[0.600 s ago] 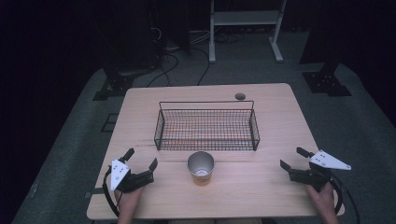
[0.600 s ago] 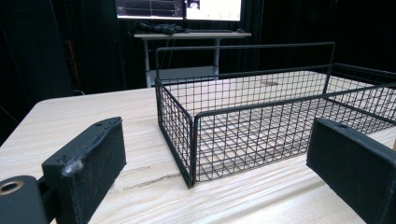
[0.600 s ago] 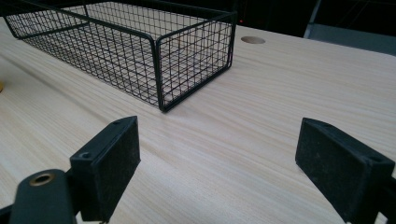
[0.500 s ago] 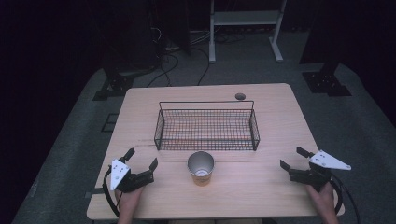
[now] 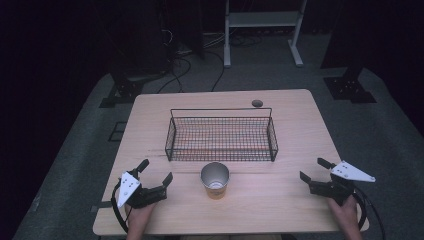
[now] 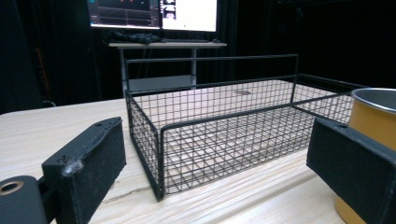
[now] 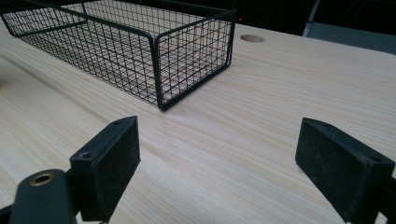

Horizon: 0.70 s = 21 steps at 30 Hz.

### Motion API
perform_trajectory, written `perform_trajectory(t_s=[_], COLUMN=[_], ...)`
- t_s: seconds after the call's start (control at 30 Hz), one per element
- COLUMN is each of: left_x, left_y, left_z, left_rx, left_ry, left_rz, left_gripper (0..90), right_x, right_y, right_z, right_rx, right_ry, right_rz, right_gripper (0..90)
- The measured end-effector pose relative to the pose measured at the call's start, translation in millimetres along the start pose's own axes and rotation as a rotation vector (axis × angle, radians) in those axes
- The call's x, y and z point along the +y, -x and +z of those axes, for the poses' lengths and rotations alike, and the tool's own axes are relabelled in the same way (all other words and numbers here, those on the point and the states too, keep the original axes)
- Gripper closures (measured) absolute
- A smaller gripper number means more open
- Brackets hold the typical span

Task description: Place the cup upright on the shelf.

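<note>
The yellow paper cup with a silvery inside (image 5: 215, 180) stands upright on the pale wooden table (image 5: 290, 130), just in front of the middle of the long near wall of the black wire mesh basket (image 5: 221, 135), close to that wall but not touching it. Its mouth is open to the top.

The left gripper (image 5: 152, 174) lies to the left of the cup, near it, and a little nearer the table's front edge than the basket. Its two black jaws stand wide apart and hold nothing. In the left gripper view the cup (image 6: 373, 116) rises just behind the jaw at the right of the picture, and the basket (image 6: 224, 135) sits between and beyond the two jaws, one corner turned toward the camera.

The right gripper (image 5: 312, 170) rests to the right of the cup, well apart from it, beyond the basket's right end and close to the table's right edge. Its jaws are also spread wide with nothing between them but bare wood. In the right gripper view the basket's corner (image 7: 159, 60) lies ahead, and a small round dark grommet (image 7: 252, 38) is set in the tabletop beyond the basket; in the high view this grommet (image 5: 257, 103) sits just behind the basket's far wall, toward its right end.

A hand grips each gripper from the table's front edge.
</note>
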<state>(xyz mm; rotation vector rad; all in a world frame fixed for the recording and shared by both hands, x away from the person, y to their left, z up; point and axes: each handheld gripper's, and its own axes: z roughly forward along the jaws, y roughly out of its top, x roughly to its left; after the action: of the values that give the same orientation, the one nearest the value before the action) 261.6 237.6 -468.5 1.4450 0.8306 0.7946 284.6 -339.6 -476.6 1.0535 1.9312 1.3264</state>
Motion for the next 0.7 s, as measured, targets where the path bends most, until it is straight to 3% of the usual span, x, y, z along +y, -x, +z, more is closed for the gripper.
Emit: perform_trajectory(t_s=[0.7], left_x=[2.1], left_y=[10.3], left_z=[3.3], left_rx=[-0.084], left_ry=[0.021], left_rz=[0.03], left_gripper=[1.7], right_x=[-0.1], right_y=[0.7], right_z=[-0.3], right_rx=[-0.001], right_ry=[0.002], right_rz=[0.008], right_gripper=[12.8])
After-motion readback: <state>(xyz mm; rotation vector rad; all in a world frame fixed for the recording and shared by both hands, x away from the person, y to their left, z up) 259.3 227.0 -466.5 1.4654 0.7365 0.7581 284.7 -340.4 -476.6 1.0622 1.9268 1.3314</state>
